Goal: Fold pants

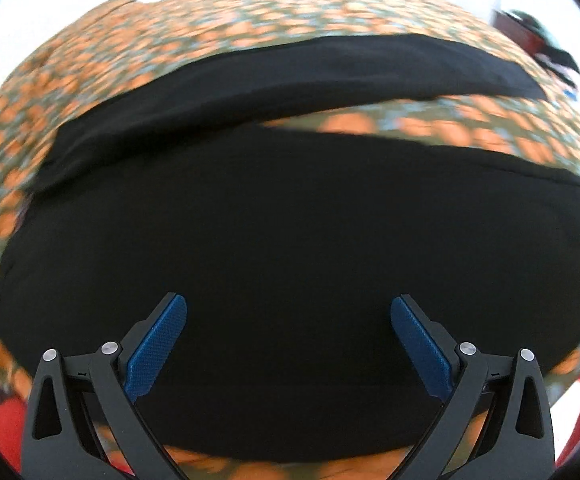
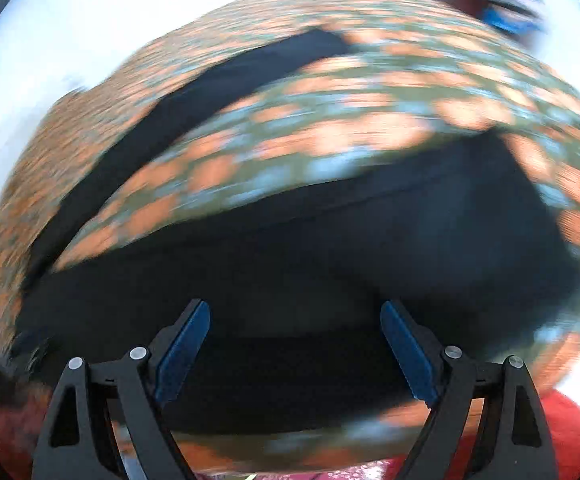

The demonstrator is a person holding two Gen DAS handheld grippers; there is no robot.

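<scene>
Pants (image 1: 290,240), black, are lying spread across a cloth (image 1: 150,52) patterned in orange, green and pale blue; one leg (image 1: 290,76) is stretching away as a long dark band across the far part of the cloth, while the broader part is filling the near ground under both tools; the left gripper (image 1: 289,312) is hanging over that broad part with its blue-padded jaws standing wide and nothing clamped between them; the right gripper (image 2: 295,320) is likewise gaping wide above the black fabric, gripping nothing; the right wrist view is smearing with blur; red fabric (image 2: 570,432) is showing at the near edge.
</scene>
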